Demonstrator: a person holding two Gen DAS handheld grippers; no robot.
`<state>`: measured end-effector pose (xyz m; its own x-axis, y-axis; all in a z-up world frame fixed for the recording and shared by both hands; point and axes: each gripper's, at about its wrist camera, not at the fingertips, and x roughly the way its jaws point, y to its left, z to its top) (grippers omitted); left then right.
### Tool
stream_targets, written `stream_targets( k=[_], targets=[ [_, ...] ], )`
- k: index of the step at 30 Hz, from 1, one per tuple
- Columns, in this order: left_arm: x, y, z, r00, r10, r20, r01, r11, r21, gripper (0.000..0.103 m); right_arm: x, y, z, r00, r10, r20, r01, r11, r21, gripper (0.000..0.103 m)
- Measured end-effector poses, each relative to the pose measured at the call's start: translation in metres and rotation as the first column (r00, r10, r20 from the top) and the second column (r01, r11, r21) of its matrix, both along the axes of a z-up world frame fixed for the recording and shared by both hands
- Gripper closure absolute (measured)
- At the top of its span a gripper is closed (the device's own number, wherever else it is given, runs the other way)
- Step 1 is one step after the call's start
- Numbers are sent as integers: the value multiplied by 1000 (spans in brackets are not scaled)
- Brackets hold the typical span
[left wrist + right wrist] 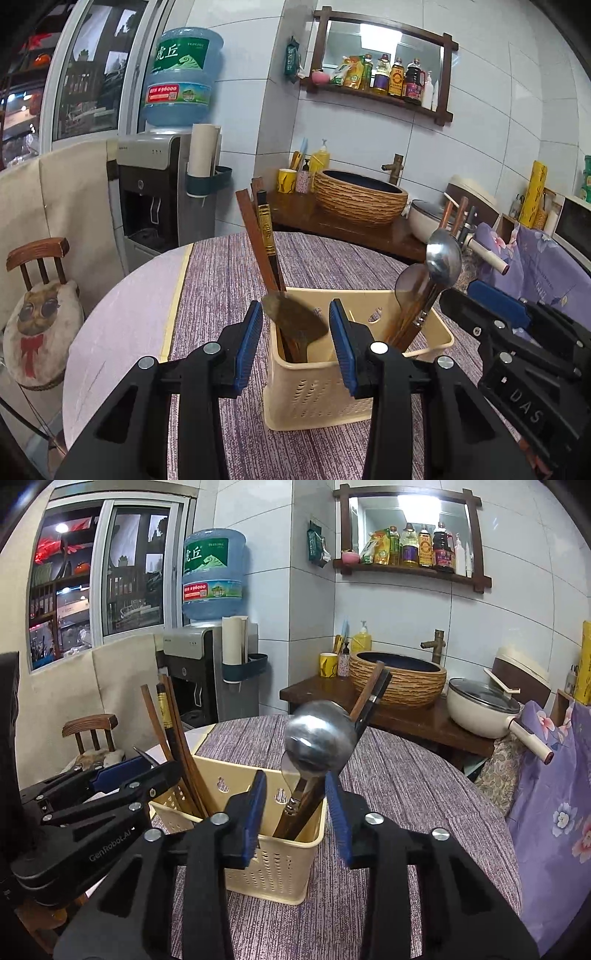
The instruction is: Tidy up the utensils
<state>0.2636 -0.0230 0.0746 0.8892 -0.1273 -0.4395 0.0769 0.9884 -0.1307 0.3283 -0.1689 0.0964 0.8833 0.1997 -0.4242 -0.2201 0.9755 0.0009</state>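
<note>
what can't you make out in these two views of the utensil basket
- Lower ends of the chopsticks and steel spoon: both views, hidden by the basket walls.
- Basket floor: both views, blocked by its walls and the gripper fingers.
- Whether the left gripper touches the dark scoop: left view, depth unclear.
- Whether the right gripper pinches the handles: right view, contact unclear.
- Bottle labels on the wall shelf: too small.

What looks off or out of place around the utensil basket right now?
Nothing is spilled or broken. The basket stands upright on the table. The utensils lean loosely: chopsticks at one end, a steel ladle at the other, a wooden spatula tipped between the left gripper pads.
</note>
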Motion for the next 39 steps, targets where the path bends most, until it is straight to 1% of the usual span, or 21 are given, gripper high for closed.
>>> stream_targets(
  k=[1, 2, 4, 6, 7, 8, 9, 10, 12, 14, 16, 19, 21, 24, 27, 29, 30, 32, 34, 36, 39],
  targets=[
    [-1, -1, 1, 1000, -2, 4, 2, 1000, 11, 65, -2, -1, 2, 1000, -2, 5, 2, 1000, 2, 55],
    [-4, -1, 1, 1000, -5, 8, 5, 1000, 18, 65, -6, -3, 3, 1000, -7, 14, 7, 1000, 4, 52],
    [-11, 0, 2, 1000, -12, 12, 11, 1000, 17, 61, -12, -6, 6, 999, -13, 31, 13, 1000, 9, 48],
    [-18, 3, 3, 1000, -11, 22, 10, 1000, 16, 49, -23, -10, 9, 999, -7, 48, 7, 1000, 9, 44],
    [-24, 5, 3, 999, -3, 33, 2, 1000, 21, 46, -28, -11, 11, 998, -10, 59, 10, 1000, 8, 42],
    [-29, 6, 4, 999, 2, 42, -3, 1000, 25, 39, -36, -15, 12, 997, -20, 78, 20, 1000, 5, 34],
    [-37, 9, 4, 999, 6, 53, -7, 1000, 28, 32, -42, -17, 13, 996, -28, 89, 28, 1000, 3, 29],
    [-45, 12, 4, 998, 8, 62, -10, 1000, 26, 28, -51, -22, 13, 994, -41, 104, 41, 999, 1, 24],
    [-62, 18, 2, 996, 20, 84, -22, 1000, 21, 13, -68, -30, 9, 992, -57, 115, 57, 998, -4, 22],
    [-78, 22, -2, 994, 36, 106, -38, 999, 15, 5, -83, -35, 2, 993, -47, 110, 48, 999, -8, 17],
    [-97, 24, -9, 992, 35, 118, -37, 999, 18, 6, -99, -40, -8, 992, -54, 111, 55, 998, -6, 13],
    [-117, 25, -23, 994, 32, 100, -36, 999, 36, 5, -121, -43, -29, 994, -52, 94, 52, 999, -1, 10],
    [-131, 26, -37, 995, 36, 89, -39, 999, 34, 5, -136, -42, -44, 996, -48, 80, 48, 999, 3, 8],
    [-153, 29, -58, 997, 46, 67, -48, 998, 26, 5, -163, -41, -70, 996, -52, 74, 52, 999, 12, 6],
    [-178, 34, -77, 997, 63, 52, -64, 998, 11, 5, -189, -40, -89, 996, -41, 83, 38, 998, 40, 6],
    [-195, 37, -84, 996, 73, 58, -74, 997, 14, 5, -208, -38, -98, 995, -26, 95, 22, 999, 43, 6],
    [-202, 39, -84, 995, 79, 65, -80, 997, 19, 5, -221, -37, -103, 994, -19, 110, 17, 999, 28, 6],
    [-219, 41, -85, 992, 88, 87, -91, 995, 29, 5, -242, -34, -107, 990, -10, 138, 9, 1000, 12, 6],
    [-232, 46, -83, 989, 98, 110, -101, 995, 24, 5, -262, -35, -107, 986, -1, 165, -3, 1000, 23, 6],
    [-242, 50, -79, 986, 102, 129, -103, 995, 1, 5, -279, -38, -103, 981, 2, 192, -11, 999, 43, 6],
    [-253, 51, -74, 985, 86, 151, -83, 996, -30, 5, -300, -42, -95, 975, 8, 224, -27, 996, 80, 6]
  ],
)
